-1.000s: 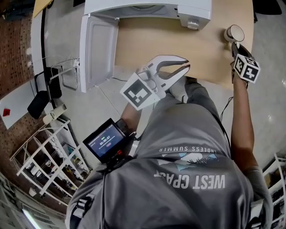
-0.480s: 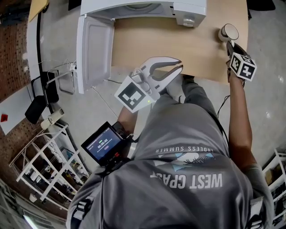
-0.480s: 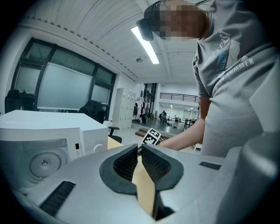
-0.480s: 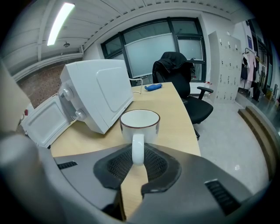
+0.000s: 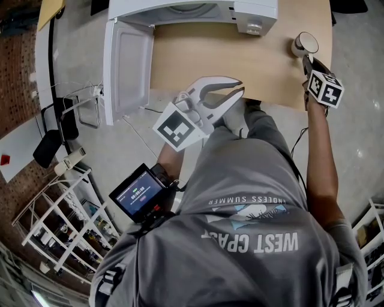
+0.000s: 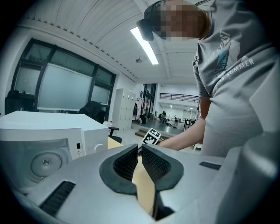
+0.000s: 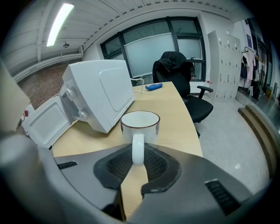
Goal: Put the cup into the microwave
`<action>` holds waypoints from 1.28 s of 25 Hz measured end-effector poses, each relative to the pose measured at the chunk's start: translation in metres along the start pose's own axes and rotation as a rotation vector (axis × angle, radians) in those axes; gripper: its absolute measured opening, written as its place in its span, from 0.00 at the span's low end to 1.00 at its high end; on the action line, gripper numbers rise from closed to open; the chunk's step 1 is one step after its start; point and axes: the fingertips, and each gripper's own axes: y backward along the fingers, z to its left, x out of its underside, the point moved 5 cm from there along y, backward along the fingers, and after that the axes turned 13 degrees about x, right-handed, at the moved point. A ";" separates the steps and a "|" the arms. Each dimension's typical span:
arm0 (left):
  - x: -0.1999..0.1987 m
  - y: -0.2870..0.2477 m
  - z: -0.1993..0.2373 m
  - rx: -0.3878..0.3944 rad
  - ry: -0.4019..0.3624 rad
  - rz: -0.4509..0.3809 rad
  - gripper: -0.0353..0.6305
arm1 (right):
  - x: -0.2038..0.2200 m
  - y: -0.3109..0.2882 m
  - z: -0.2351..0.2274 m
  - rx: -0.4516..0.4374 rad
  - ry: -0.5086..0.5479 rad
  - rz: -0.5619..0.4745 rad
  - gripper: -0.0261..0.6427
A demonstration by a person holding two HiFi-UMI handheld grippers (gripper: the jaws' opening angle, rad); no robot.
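The cup (image 7: 140,124) stands upright on the pale wooden table (image 5: 240,60), mouth up, its long axis vertical and its handle (image 7: 138,144) pointing straight back at the person. It sits at the table's right end, near the far corner, just off the right side of the microwave (image 5: 192,9). It is a round white glazed cup with a thin dark line round the lip and a plain loop handle. The right gripper (image 7: 138,153) comes down at it on a slant, its jaws closed on that handle, which sits between the black cross-hatched rubber pads (image 7: 159,166). The microwave is a white box with rounded corners and a round knob (image 5: 252,28) on its control panel. Its door (image 5: 129,66) hangs wide open on the left, sticking out past the table's front edge. From where the cup sits, the control-panel end of the microwave lies between it and the opening, with smooth bare wood in front of the oven. The left gripper (image 6: 139,151), grey plastic with the same ribbed black pads, hovers by the table's near edge in front of the oven. Its jaws are drawn together with only a sliver between them and nothing in it. Beyond the cup, a small blue object (image 7: 153,86) lies on the far end of the table, and a black office chair (image 7: 179,72) stands just beside it.
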 end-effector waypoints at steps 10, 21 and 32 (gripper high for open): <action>0.003 0.003 -0.002 -0.002 -0.010 0.000 0.09 | 0.005 0.001 0.002 -0.002 -0.007 0.003 0.14; 0.013 0.006 -0.009 -0.011 -0.008 0.003 0.09 | 0.016 -0.001 0.006 -0.014 -0.013 0.005 0.14; 0.010 0.018 -0.025 -0.004 -0.042 -0.006 0.09 | 0.014 0.023 0.015 -0.021 -0.008 -0.027 0.14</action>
